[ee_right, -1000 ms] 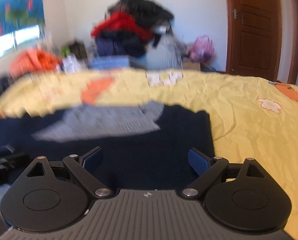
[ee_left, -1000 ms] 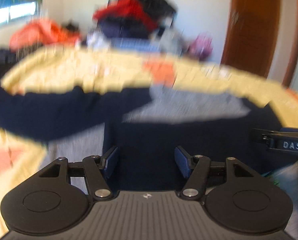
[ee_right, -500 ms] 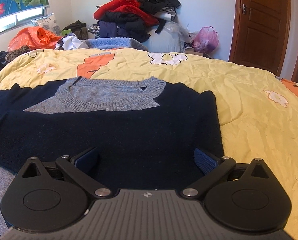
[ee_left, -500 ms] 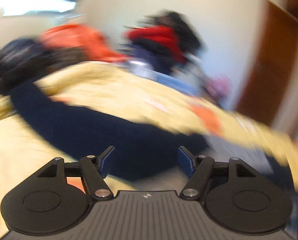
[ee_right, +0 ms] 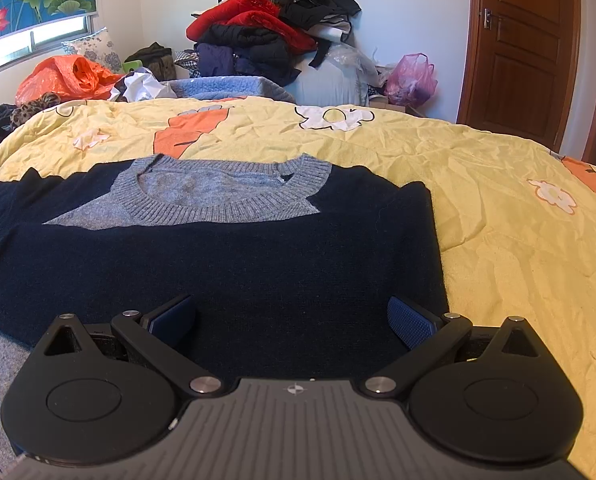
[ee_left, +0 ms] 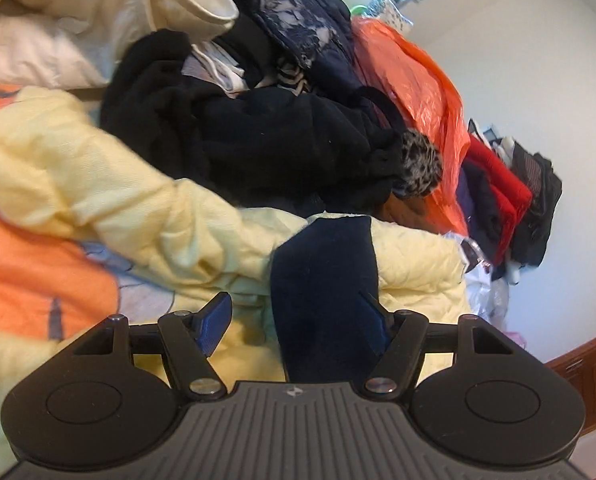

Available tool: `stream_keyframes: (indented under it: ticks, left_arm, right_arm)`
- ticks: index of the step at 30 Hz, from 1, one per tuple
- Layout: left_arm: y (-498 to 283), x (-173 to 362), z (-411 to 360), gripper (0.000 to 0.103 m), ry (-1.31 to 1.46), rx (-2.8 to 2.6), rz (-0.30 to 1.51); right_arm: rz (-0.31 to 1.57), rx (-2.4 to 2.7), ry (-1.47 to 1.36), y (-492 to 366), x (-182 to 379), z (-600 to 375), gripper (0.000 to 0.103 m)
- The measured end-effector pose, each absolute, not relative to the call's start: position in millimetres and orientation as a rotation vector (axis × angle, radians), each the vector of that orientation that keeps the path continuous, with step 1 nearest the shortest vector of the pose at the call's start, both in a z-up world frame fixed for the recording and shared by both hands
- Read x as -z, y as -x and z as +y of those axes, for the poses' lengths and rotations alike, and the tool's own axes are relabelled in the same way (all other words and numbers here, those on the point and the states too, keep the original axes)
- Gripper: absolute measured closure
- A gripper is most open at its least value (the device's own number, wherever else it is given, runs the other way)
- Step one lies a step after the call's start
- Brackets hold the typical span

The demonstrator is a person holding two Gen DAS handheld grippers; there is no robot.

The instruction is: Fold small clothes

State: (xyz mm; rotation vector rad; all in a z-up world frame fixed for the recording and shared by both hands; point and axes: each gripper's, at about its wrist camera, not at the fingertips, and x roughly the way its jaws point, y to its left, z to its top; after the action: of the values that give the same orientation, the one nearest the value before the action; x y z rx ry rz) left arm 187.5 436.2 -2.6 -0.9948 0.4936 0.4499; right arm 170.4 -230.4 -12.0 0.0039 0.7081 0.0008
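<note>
While the navy sweater (ee_right: pixel 226 264) lies flat on the yellow bedspread (ee_right: pixel 497 200), your left gripper (ee_left: pixel 298 312), spread, lines up on its sleeve (ee_left: pixel 325 280); right gripper (ee_right: pixel 294 316) spread over the body. Next: pinch the sleeve, fold it inward.

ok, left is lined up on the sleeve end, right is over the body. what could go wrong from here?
1. The navy sleeve runs between the open fingers of the left hand-held gripper, right over the rumpled yellow quilt; closing may pinch quilt along with it.
2. The black clothes pile sits just beyond the sleeve end and could snag during the fold.
3. The right hand-held gripper hovers open over the sweater body, so nothing pins it; a pull could drag the whole sweater.
</note>
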Motion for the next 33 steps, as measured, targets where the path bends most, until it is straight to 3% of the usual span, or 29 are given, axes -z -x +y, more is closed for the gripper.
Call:
stream_keyframes:
  ticks: [2,3,10,14,17,20,23,29,30,32,33]
  left_arm:
    - [-199,2,432,0.065,0.925,-0.476,0.503]
    - [-205,2,430,0.092,0.896,-0.477,0.529]
    - [-218,-48,376,0.1,0.54,-0.59,0.481]
    - [-197,-98,259,0.1,0.149,-0.433,0.325]
    - [-160,-98,144,0.1,-0.095,-0.166,0.261]
    - [-128,-67,46,0.099,-0.212,0.112,0.39]
    - [-99,-37,-2,0.096,-0.21,0.247,0.494]
    - [-51,-33,18,0.092,-0.014,0.267,0.565]
    - [-42,-32,28,0.083,0.028,0.261,0.562]
    - [-39,-23,40,0.054,0.078,0.237,0.57]
    - [-37,-15,44,0.031,0.083,0.206,0.585]
  right_arm:
    - [0.708,-0.001,-0.005,-170,12,-230,0.0]
    - [0.708,-0.001,-0.004,-170,12,-230,0.0]
    - [0.704,-0.002,-0.014,-170,11,-231,0.0]
    - [0.7,-0.002,-0.026,-169,11,-231,0.0]
    - [0.697,-0.004,-0.034,-168,11,-232,0.0]
    - [0.692,-0.009,-0.05,-167,10,-234,0.0]
    - [0.684,-0.016,-0.076,-165,9,-237,0.0]
    - [0.674,-0.026,-0.109,-163,9,-242,0.0]
    - [0.672,-0.028,-0.113,-163,9,-242,0.0]
    - [0.671,-0.029,-0.118,-163,9,-243,0.0]
    - [0.672,-0.028,-0.116,-163,8,-243,0.0]
